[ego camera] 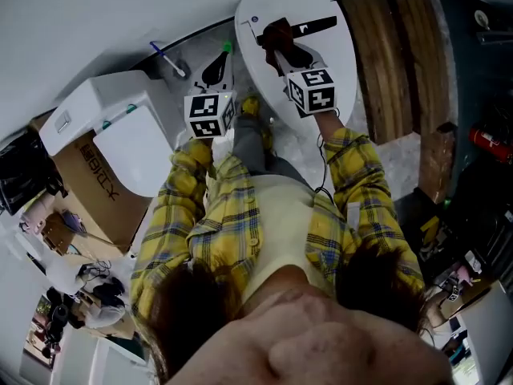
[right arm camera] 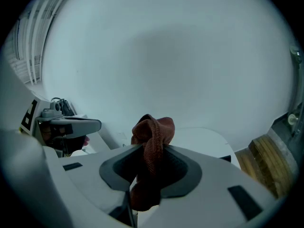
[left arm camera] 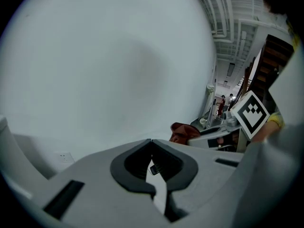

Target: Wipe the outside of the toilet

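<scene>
The toilet (ego camera: pixel 333 46) is partly hidden behind the right gripper (ego camera: pixel 282 42) and a plaid sleeve (ego camera: pixel 361 175).

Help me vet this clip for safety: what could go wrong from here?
The rust-brown knitted cloth is bunched in the right tool, with only a small wad past its tips, so hard plastic may scrape the white oval toilet lid. The pinch looks narrow; wiping drag could pull the cloth free. The shut, empty left tool is not ready to catch it.

A brown cardboard box (ego camera: pixel 104 191) and wooden planks (ego camera: pixel 393 62) lie well apart.
</scene>
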The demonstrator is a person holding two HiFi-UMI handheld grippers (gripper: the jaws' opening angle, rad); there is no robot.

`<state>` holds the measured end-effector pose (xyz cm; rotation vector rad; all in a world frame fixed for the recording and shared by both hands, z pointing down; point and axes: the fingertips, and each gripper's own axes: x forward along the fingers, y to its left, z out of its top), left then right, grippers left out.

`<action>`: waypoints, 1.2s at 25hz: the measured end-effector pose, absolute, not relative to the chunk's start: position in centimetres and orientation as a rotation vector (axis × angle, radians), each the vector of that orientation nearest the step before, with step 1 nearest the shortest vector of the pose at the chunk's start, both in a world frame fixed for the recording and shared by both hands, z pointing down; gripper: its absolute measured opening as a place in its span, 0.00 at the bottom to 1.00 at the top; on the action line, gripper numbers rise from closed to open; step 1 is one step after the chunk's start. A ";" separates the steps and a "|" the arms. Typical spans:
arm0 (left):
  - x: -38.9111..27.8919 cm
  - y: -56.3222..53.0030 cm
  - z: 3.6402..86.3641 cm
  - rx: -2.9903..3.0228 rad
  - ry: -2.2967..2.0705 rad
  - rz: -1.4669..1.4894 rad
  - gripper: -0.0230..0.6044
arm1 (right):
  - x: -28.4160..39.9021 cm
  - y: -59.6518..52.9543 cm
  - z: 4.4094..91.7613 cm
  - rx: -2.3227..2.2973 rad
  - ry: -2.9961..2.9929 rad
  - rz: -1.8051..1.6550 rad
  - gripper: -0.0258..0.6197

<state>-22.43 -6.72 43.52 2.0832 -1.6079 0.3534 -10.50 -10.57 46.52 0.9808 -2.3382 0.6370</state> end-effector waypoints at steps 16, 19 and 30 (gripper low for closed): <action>-23.7 -11.1 48.6 2.040 -1.559 0.368 0.05 | -16.3 -16.6 53.1 0.802 -2.259 0.606 0.23; -23.8 -11.5 49.1 2.034 -1.560 0.377 0.05 | -17.2 -16.6 53.9 0.783 -2.254 0.635 0.23; -24.3 -11.0 51.0 1.906 -1.622 0.336 0.05 | -17.8 -16.7 58.5 0.636 -2.208 0.687 0.23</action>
